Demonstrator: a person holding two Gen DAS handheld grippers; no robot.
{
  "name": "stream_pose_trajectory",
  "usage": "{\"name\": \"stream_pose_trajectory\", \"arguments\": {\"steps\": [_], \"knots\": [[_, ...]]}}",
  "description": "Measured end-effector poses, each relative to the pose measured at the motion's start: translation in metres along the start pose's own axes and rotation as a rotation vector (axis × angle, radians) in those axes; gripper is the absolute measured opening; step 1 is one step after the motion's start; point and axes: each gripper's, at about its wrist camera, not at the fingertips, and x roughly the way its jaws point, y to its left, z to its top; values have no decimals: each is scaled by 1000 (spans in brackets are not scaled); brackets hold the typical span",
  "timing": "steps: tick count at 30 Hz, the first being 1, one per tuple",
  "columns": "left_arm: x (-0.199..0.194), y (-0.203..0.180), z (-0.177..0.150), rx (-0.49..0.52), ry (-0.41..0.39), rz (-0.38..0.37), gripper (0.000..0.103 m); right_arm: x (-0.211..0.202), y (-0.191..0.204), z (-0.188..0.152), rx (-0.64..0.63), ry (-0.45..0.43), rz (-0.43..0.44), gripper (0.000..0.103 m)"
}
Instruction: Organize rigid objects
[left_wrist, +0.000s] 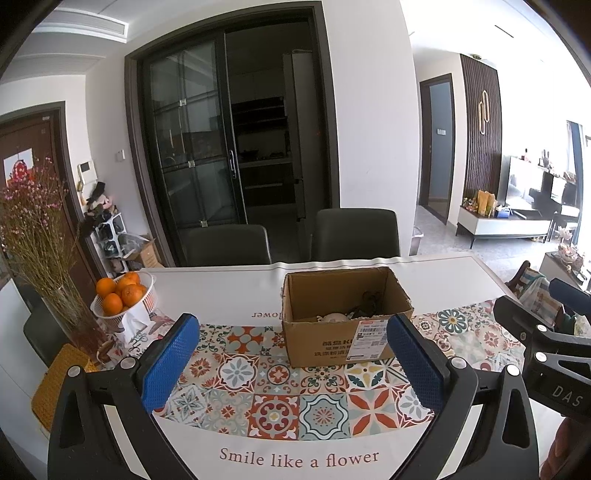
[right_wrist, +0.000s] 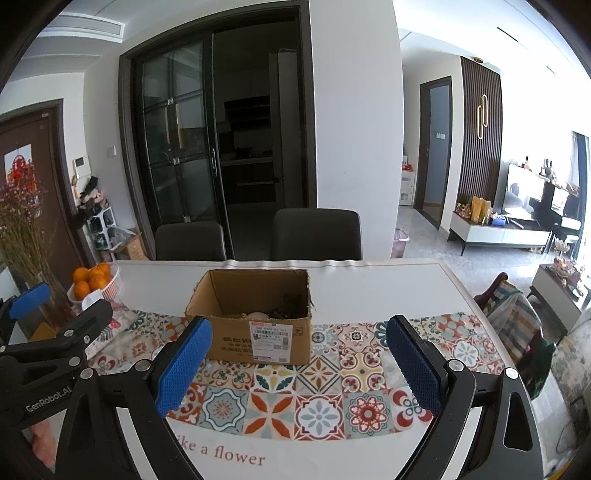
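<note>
An open cardboard box stands on the patterned tablecloth in the middle of the table; it also shows in the right wrist view. Inside it lie a pale round object and dark tangled items. My left gripper is open and empty, held in front of the box. My right gripper is open and empty, also in front of the box, slightly to its right. Each gripper's body shows at the edge of the other's view.
A white basket of oranges and a glass vase of dried flowers stand at the table's left. A yellow woven mat lies near the left edge. Two dark chairs stand behind the table.
</note>
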Motion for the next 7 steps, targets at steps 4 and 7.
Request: {"name": "stream_pose_trajectory", "arguments": {"steps": [4,7], "knots": [[-1,0,1,-2,3,-5,103,-1,0,1,0,1,-1,95],[0,0,2,-5,6,-8,103,-1,1,2,-2,1,-1,95]]}}
